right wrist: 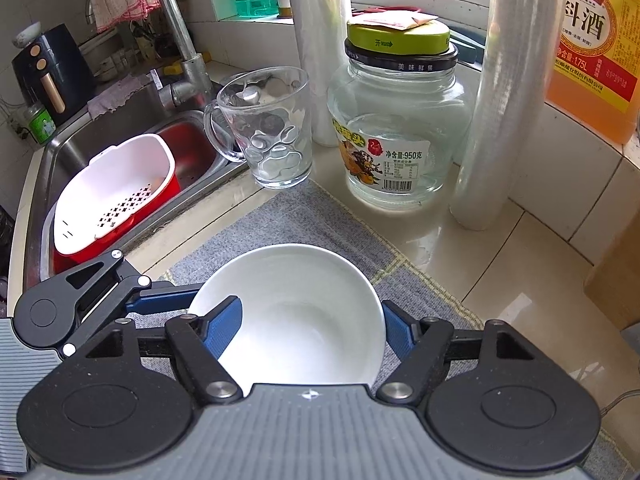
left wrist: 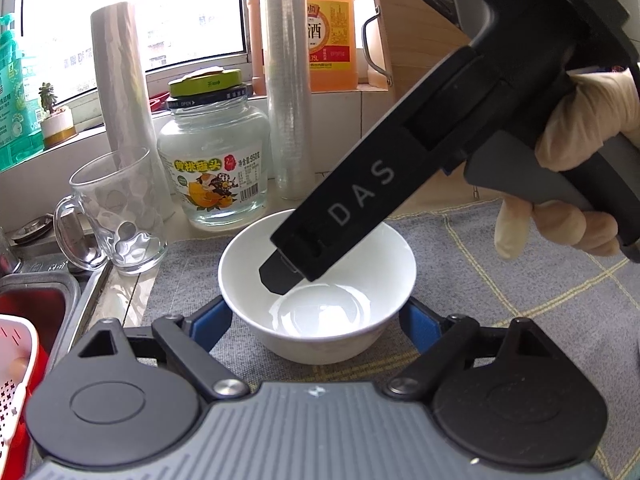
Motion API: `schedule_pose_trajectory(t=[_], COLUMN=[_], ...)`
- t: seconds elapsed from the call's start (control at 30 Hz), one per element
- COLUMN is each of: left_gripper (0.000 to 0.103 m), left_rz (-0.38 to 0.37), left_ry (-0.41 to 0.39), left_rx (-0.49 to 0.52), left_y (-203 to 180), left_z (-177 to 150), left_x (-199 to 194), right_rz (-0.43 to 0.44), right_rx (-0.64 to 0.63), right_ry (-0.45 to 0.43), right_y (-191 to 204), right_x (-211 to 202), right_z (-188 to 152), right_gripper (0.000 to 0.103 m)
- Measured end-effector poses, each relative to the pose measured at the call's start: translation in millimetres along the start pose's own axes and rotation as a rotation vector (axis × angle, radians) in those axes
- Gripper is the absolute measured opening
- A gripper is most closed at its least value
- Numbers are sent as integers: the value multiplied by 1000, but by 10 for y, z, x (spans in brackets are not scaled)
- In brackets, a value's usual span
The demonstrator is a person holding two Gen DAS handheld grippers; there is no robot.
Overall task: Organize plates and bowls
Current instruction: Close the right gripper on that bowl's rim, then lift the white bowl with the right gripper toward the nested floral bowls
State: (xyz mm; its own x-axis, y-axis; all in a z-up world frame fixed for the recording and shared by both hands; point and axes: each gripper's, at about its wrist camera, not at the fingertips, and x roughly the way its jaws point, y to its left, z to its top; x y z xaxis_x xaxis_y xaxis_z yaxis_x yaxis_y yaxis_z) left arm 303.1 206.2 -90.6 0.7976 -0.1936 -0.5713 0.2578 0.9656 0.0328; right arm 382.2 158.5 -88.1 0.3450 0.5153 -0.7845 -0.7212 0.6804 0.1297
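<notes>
One white bowl (right wrist: pixel 296 312) is sitting on the grey mat (right wrist: pixel 288 216), the right gripper (right wrist: pixel 316 328) pinching its wall, one finger inside, the left gripper (left wrist: pixel 316 320) bracketing it wide apart; stacking is seemingly barely beginning.

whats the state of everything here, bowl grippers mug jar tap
white bowl: upright, empty, on the grey mat
right gripper: shut on the white bowl, one finger inside, one outside
left gripper: straddles the white bowl, pads at its outer wall; grip unclear
glass mug: upright, empty
jar: upright, lid on
faucet: no water running, cloth draped over it
</notes>
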Motion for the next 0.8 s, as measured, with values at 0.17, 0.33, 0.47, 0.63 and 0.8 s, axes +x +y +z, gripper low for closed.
schedule_pose_trajectory(t=[0.17, 0.33, 0.47, 0.63, 0.8], left_gripper=[90, 90, 90, 90, 90], left_rz=[-6, -17, -25, -40, -58], left_ry=[6, 14, 16, 18, 17], left_rx=[11, 18, 20, 20, 25], left_y=[-20, -71, -133, -220, -324], left_z=[-3, 1, 16, 38, 41], left_x=[-27, -102, -201, -345, -503], right_rz=[3, 1, 6, 9, 4], right_rx=[8, 5, 13, 27, 20], right_ry=[4, 8, 7, -4, -24], right_y=[2, 39, 68, 115, 193], right_x=[-34, -89, -170, -346, -563], right_z=[-10, -64, -116, -196, -307], right_gripper=[80, 80, 80, 80, 80])
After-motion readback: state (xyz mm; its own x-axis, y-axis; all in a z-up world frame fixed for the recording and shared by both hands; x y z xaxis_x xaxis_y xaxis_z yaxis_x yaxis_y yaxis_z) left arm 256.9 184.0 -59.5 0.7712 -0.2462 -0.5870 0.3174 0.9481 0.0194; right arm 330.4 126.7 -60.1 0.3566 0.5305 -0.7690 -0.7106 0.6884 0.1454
